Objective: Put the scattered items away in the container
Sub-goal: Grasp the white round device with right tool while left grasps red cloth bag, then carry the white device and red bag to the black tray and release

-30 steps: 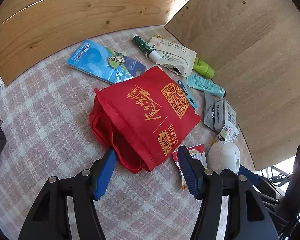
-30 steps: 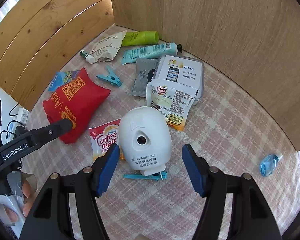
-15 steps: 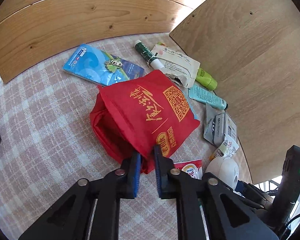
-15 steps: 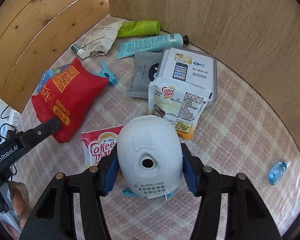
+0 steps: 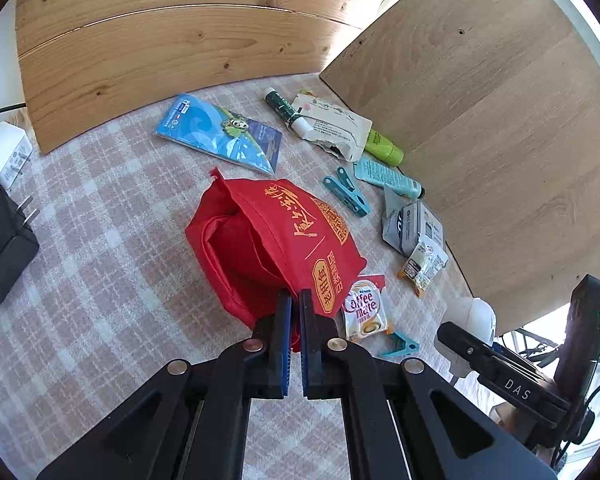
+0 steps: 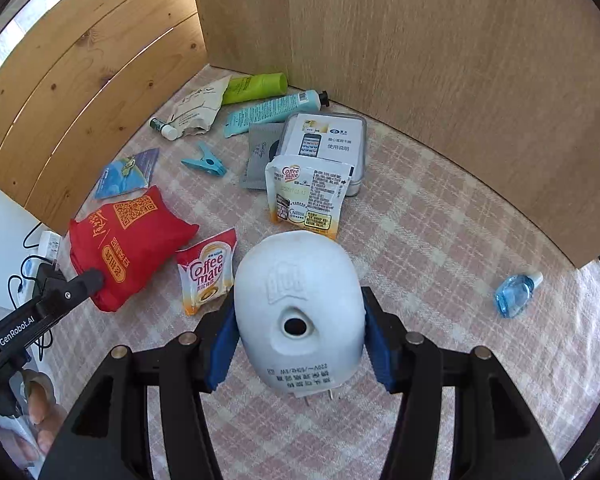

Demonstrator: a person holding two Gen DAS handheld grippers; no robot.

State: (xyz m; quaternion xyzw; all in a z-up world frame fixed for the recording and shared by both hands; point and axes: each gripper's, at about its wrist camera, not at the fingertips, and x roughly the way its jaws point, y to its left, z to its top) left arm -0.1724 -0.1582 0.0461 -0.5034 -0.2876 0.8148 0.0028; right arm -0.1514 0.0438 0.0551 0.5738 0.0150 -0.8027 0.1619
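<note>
A red fabric bag (image 5: 268,236) lies on the checked cloth with its mouth gaping toward me. My left gripper (image 5: 295,296) pinches the bag's near rim, its jaws closing the last bit onto the fabric. In the right wrist view the bag (image 6: 128,240) lies at the left with the left gripper (image 6: 92,280) at its edge. My right gripper (image 6: 298,298) is shut on a white egg-shaped plug-in device (image 6: 296,280), a pad on each side, prongs toward me. A Coffee mate sachet (image 6: 208,272) lies between the bag and the device.
Scattered further back are a larger Coffee mate packet (image 6: 308,196), a tin box (image 6: 324,140), a teal peg (image 6: 206,164), a teal tube (image 6: 272,112), a green tube (image 6: 256,84), a white pouch (image 6: 198,108) and a blue booklet (image 6: 126,172). A small blue bottle (image 6: 514,290) lies right. Wooden walls enclose the back.
My left gripper shut on the bag's rim and pulled it up, widening the mouth. My right gripper shut on the white device and lifted it toward the camera.
</note>
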